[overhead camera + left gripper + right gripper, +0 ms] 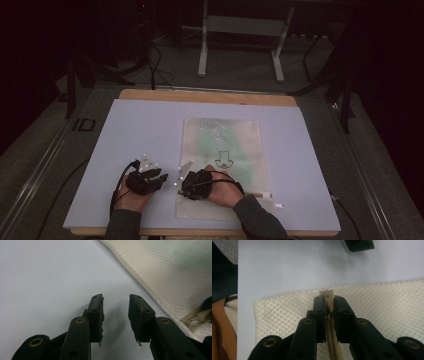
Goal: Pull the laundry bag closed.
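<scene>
A cream mesh bag point(222, 150) with a green item and a black arrow print inside lies flat on the pale board point(145, 125). My right gripper point(182, 189) sits at the bag's near left corner, shut on the beige zipper tab point(328, 293), and the zipper tape point(333, 345) runs back between its jaws. The right gripper point(329, 299) points across the mesh bag point(387, 302) toward bare board. My left gripper point(162, 177) hovers just left of the bag over the board. The left gripper point(115, 299) is open with nothing between its jaws, and the mesh bag point(175, 272) lies to its right.
The board rests on a wooden tabletop point(210, 96) whose far edge shows. Beyond it, on the dark floor, stand a metal frame's legs point(202, 55) and some cables point(155, 65). Bare board stretches left of the bag and to its right point(295, 150).
</scene>
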`<act>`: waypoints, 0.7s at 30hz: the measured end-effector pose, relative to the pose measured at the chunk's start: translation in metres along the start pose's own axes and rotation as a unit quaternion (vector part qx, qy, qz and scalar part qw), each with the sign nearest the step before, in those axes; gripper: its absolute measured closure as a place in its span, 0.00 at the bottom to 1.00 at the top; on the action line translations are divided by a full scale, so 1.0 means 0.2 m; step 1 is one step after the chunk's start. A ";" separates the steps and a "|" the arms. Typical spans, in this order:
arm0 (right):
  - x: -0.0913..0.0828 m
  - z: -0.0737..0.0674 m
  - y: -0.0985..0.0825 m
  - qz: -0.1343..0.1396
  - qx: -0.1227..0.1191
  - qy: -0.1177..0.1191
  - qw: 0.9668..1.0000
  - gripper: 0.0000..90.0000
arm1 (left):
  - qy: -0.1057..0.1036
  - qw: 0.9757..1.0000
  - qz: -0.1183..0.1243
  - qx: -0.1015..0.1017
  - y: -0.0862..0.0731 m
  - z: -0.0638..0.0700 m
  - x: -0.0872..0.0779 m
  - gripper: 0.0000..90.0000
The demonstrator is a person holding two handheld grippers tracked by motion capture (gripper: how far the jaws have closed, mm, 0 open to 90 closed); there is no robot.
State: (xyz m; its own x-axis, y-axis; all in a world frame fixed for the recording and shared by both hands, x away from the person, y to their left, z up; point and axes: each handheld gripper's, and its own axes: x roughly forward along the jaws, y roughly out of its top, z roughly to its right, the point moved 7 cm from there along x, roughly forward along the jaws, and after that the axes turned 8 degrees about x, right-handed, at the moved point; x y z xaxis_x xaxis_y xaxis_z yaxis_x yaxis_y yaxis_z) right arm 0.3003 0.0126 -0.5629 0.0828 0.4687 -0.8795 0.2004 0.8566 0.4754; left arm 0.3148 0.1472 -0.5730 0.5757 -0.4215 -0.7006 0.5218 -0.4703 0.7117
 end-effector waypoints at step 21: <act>0.04 0.01 -0.01 -0.022 0.001 0.011 1.000 0.91 | -0.089 0.995 0.006 0.040 0.05 0.19 0.01 0.97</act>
State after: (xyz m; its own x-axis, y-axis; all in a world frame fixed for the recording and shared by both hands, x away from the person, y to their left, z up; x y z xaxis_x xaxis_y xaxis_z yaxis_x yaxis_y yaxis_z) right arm 0.3017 0.0142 -0.5718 0.0517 0.4354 -0.8988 0.2050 0.8762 0.4362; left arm 0.2966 0.1118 -0.5698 0.4569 -0.5548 -0.6953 0.4605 -0.5212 0.7185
